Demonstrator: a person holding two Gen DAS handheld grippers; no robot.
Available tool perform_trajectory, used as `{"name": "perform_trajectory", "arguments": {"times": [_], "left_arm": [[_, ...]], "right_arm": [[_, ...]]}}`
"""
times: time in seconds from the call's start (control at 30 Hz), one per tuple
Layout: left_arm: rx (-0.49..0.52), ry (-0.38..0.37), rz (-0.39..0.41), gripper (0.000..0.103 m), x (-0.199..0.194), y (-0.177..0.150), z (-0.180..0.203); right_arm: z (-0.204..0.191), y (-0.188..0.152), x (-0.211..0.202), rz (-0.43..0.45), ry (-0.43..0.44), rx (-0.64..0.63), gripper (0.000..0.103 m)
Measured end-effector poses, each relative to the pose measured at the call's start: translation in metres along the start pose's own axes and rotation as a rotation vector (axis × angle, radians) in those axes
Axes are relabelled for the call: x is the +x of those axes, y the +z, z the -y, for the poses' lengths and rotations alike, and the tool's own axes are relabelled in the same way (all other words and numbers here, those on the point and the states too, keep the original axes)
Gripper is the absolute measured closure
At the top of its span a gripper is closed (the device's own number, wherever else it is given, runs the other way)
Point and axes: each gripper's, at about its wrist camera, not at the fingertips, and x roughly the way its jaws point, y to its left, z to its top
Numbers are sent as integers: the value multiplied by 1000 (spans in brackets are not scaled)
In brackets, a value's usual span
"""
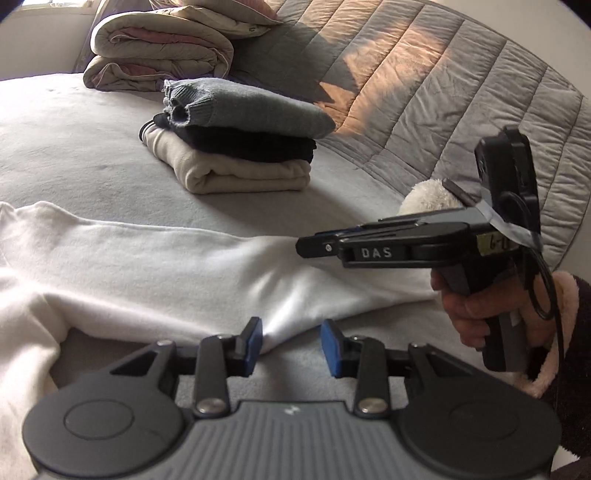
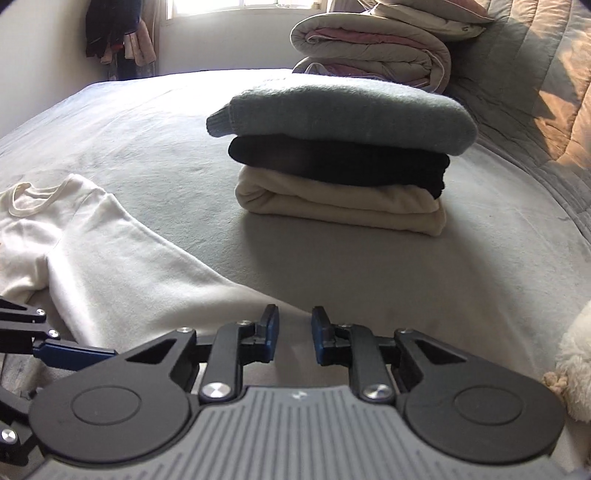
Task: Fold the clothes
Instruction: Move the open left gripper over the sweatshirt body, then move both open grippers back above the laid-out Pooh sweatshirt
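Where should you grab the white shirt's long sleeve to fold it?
Probably near the end of the white shirt's sleeve, coming from the near edge where the left gripper already sits. The sleeve lies flat and stretched across the bed, so its thin edge slips easily between the fingers.

White garment (image 1: 155, 266) runs off the left and bottom edges in the left wrist view; its lower part is hidden under the left gripper (image 1: 291, 347) body. In the right wrist view the neckline is cut at the left edge. Right gripper (image 1: 317, 249) is seen side-on, so its jaw gap can't be read there. Folded stack (image 2: 332, 162): far side hidden. Rolled quilts (image 1: 159, 48) are cropped at the top edge. Hanging clothes (image 2: 118, 33) by the window are too dark and small to tell apart. Fluffy white thing (image 2: 574, 369) is cut by the right edge, unidentifiable.
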Motion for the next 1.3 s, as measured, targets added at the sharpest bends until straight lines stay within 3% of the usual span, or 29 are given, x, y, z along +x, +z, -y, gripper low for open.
{"name": "perform_trajectory", "arguments": {"times": [0.1,0.3,0.43,0.53,0.8,0.97,1.17,1.3], "left_arm": [[-23,-12,11,66,-1,-2,-3],[-53,-8,19,65,-8,-7,-2],[-75,-18,38,64,-30,-25,3],[-95,-20,42,63,-51,-39,8],[-7,67,34,54,-117,-67,20],[0,158,26,48,-156,-75,-4],[-90,122,28,46,-171,-94,-33],[-25,104,-2,43,-165,-92,-24]], "right_arm": [[6,-9,-19,12,10,25,83],[41,-46,-46,-30,-95,53,83],[69,-64,-72,-41,-162,125,83],[68,-65,-88,-53,-185,146,80],[-1,-40,-114,-20,-58,51,68],[-59,-20,-110,3,89,23,66],[-129,3,-81,-4,196,-39,66],[-154,22,-54,-8,213,-84,66]]}}
